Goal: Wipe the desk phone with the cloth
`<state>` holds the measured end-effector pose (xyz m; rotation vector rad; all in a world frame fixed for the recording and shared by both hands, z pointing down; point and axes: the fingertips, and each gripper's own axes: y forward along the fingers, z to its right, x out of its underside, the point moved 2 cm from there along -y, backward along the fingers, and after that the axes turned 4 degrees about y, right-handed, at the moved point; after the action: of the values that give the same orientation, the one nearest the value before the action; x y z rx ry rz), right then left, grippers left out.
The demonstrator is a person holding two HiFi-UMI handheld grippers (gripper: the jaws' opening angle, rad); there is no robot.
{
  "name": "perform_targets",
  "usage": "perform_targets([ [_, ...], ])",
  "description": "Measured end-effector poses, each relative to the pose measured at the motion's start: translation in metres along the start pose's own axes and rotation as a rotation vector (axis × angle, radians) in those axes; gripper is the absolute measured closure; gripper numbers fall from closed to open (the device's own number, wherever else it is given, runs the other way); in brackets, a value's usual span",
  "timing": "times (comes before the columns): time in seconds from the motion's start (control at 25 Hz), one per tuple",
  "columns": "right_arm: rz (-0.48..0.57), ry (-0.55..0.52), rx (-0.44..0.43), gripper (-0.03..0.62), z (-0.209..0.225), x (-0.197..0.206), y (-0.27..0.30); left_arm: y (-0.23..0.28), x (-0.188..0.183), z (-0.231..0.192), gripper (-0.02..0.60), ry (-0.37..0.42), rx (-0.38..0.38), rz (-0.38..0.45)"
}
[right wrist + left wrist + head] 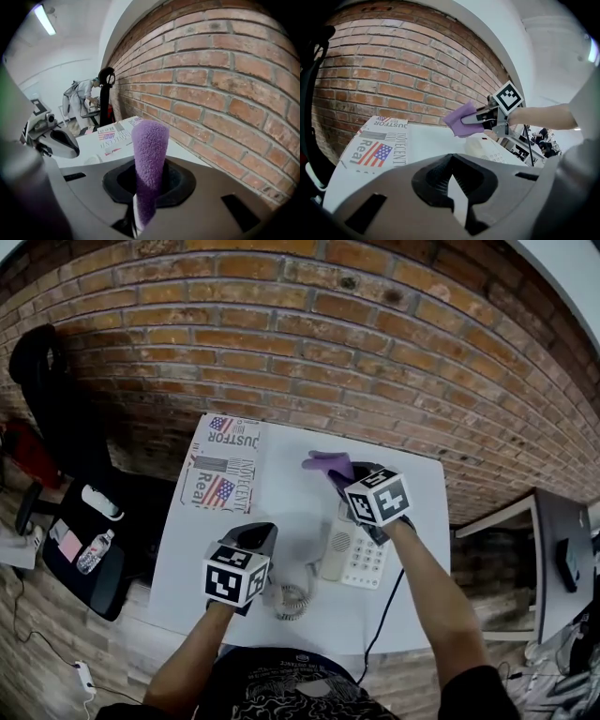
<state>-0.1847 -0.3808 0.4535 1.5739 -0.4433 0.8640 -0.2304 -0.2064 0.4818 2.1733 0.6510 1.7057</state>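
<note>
A cream desk phone point(354, 557) lies on the white table point(291, 493), right of centre, with its coiled cord point(292, 601) trailing toward the near edge. My right gripper point(343, 474) is shut on a purple cloth point(325, 464), held in the air just beyond the phone's far end. In the right gripper view the cloth point(150, 145) stands up between the jaws. From the left gripper view the cloth point(459, 121) hangs above the phone point(487, 147). My left gripper point(257, 534) hovers left of the phone, its jaws together with nothing in them.
A folded newspaper point(223, 474) lies at the table's back left. The brick wall point(309, 352) runs right behind the table. A black chair point(84, 549) with a bottle point(97, 551) stands to the left, another desk point(553, 540) to the right. A person point(84, 96) stands far off.
</note>
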Motion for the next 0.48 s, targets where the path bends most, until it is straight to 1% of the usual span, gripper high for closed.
perform_targets([
  [0.2, -0.133, -0.104, -0.04, 0.549, -0.006, 0.018, 0.024, 0.006, -0.003, -0.013, 0.575, -0.009, 0.009, -0.001],
  [0.36, -0.186, -0.131, -0.08, 0.549, -0.015, 0.029, 0.031, 0.006, -0.001, -0.016, 0.575, -0.012, 0.012, -0.004],
  [0.48, -0.208, -0.152, -0.088, 0.549, -0.021, 0.036, 0.032, 0.004, 0.004, -0.015, 0.575, -0.013, 0.012, -0.008],
])
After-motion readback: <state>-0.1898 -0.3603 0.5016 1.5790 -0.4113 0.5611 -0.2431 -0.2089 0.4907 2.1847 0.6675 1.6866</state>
